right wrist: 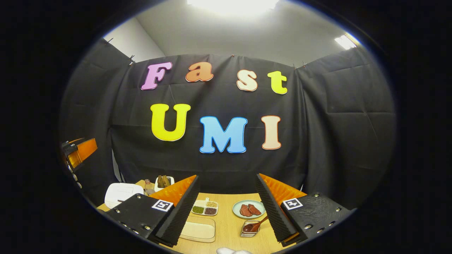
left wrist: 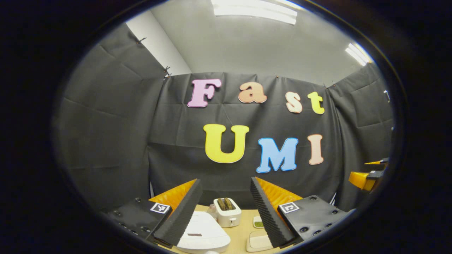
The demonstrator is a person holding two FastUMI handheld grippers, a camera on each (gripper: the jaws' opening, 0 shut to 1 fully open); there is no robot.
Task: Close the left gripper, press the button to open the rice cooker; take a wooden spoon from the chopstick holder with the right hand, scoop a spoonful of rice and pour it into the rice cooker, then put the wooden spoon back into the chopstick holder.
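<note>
The white rice cooker lies low between my left gripper's open fingers, its lid down. Behind it stands the white chopstick holder with wooden handles sticking up. A shallow white box of rice lies to the right. My right gripper is open and holds nothing, high above the wooden table. From the right gripper view the rice box is below the fingers, while the rice cooker and chopstick holder are far left. The left gripper shows at the left edge.
A divided tray of grains, a plate with pieces of meat and a small glass dish with a wooden spoon in dark sauce sit on the table. A small bottle stands by the holder. Black cloth walls close the back and sides.
</note>
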